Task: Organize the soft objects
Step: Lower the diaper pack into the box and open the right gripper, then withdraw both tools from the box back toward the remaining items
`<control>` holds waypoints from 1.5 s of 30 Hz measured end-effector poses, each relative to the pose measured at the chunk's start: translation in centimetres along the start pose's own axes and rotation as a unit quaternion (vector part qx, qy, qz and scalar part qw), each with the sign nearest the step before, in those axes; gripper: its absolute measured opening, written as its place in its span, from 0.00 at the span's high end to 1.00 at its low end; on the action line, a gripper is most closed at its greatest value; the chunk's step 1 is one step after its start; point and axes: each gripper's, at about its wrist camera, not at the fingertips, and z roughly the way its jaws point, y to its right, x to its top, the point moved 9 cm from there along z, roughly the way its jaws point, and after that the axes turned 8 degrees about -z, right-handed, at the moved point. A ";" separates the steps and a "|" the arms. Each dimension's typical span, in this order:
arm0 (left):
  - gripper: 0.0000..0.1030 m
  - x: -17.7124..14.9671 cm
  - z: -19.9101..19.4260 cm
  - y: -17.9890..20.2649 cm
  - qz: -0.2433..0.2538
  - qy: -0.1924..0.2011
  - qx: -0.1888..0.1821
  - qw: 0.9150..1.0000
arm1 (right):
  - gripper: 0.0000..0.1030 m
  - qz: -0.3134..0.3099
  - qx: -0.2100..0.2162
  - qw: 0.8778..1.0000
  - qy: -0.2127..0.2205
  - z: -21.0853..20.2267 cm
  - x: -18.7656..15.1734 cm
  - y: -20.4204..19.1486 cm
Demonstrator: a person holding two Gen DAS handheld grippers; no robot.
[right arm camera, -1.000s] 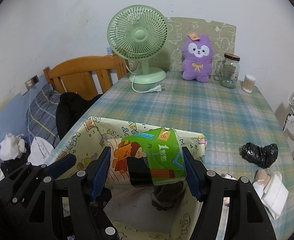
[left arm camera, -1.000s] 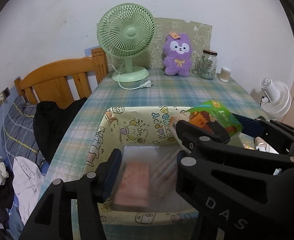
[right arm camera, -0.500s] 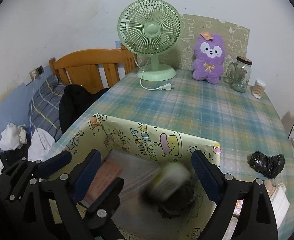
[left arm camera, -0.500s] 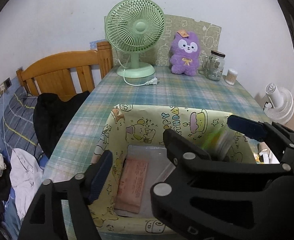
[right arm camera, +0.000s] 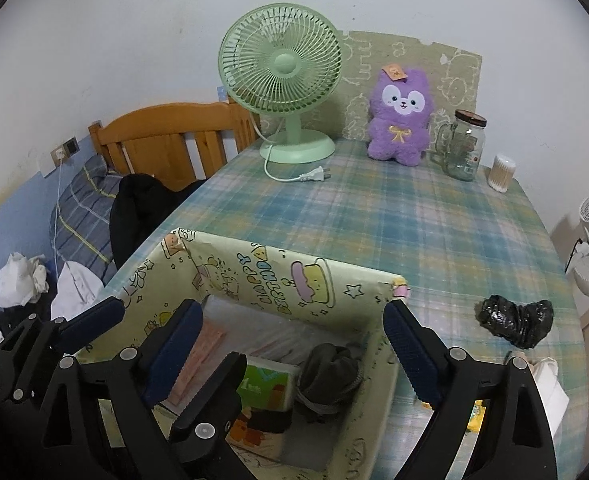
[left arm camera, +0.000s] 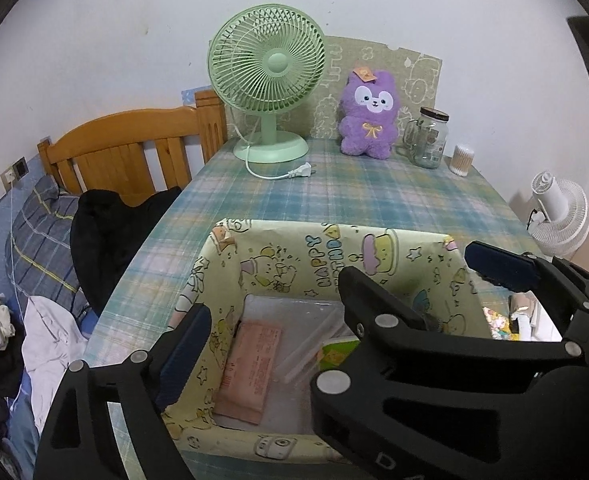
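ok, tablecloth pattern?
Plaid: the tablecloth is checked in pale blue, green and pink. Shows best in the right wrist view.

**Both tools over the cartoon-print box**

The right tool (right arm camera: 290,354) stands wide, nothing between its pads, above the yellow box (right arm camera: 302,280) on the plaid table (right arm camera: 414,216). Inside lie a green packet (right arm camera: 268,384), a dark bundle (right arm camera: 328,372) and a pink pack (right arm camera: 204,344). The left tool (right arm camera: 142,364) is opening. A black bag (right arm camera: 514,320) lies apart.
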 end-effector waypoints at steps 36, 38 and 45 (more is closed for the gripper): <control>0.10 0.3 -6.2 10.3 0.050 0.055 -0.033 0.997 | 0.09 0.031 -0.051 0.995 0.078 -10.3 -1.2 8.6; 0.10 0.4 -6.5 11.1 0.055 0.058 -0.036 0.996 | 0.09 0.036 -0.055 0.994 0.082 -10.9 -1.3 9.3; 0.09 0.4 -7.8 13.7 0.070 0.064 -0.043 0.995 | 0.09 0.051 -0.075 0.991 0.094 -13.1 -1.7 11.8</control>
